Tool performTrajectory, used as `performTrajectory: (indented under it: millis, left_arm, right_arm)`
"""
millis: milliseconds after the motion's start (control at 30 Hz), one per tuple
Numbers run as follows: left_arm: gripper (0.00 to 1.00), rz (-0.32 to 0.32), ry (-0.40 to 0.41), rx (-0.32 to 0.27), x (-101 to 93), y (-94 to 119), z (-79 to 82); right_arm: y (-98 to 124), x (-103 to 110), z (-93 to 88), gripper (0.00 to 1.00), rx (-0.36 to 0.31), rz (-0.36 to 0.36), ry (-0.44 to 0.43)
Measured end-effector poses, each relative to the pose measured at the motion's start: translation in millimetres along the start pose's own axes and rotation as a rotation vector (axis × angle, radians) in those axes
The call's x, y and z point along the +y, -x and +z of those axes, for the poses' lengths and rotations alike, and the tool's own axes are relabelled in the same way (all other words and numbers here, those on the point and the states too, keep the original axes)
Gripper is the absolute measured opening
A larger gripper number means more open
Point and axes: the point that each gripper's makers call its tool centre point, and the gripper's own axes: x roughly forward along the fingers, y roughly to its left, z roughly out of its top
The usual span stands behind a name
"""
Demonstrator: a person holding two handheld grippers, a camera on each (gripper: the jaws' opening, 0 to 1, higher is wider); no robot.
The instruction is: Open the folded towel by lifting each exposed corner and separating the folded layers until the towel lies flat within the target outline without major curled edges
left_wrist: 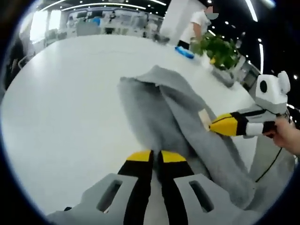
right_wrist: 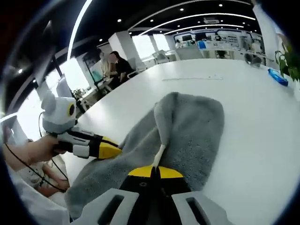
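A grey towel [left_wrist: 154, 110] lies bunched and partly folded on the white table [left_wrist: 65, 108], with a raised ridge running along its middle. My left gripper [left_wrist: 156, 157] sits at the towel's near edge, its yellow-tipped jaws shut on the cloth. From the right comes the right gripper [left_wrist: 212, 125], pinching the towel's side edge beside a small label [left_wrist: 205, 117]. In the right gripper view the towel [right_wrist: 197, 126] stretches away over the table [right_wrist: 253, 108]. My right gripper [right_wrist: 154, 171] is shut on its pale hem, and the left gripper [right_wrist: 115, 151] grips the cloth at the left.
A potted plant [left_wrist: 218, 49] and a blue object [left_wrist: 184, 52] stand at the table's far side, with a person [left_wrist: 197, 23] behind them. The table edge [left_wrist: 255, 140] runs close to the right gripper. A hand [right_wrist: 35, 150] holds the left gripper; people [right_wrist: 115, 65] sit further back.
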Motion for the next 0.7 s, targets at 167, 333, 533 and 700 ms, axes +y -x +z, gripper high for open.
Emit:
performTrajectory:
  millis: [167, 333, 533, 700]
  left_arm:
    - [0.04, -0.021, -0.013, 0.001, -1.6, 0, 0.4]
    - [0.04, -0.066, 0.028, 0.019, -0.3, 2, -1.0]
    - [0.04, -0.036, -0.072, 0.028, -3.2, -2, -1.6]
    - [0.04, -0.017, -0.14, 0.037, -2.7, -2, -1.7]
  right_arm:
    - [9, -11, 6.8, 0.0, -0.038, -0.007, -0.07]
    - [20, -26, 5.9, 0.0, -0.039, -0.032, -0.057]
    - [22, -36, 1.7, 0.0, -0.046, -0.041, -0.134]
    - [20, -37, -0.4, 0.0, -0.049, -0.054, -0.12]
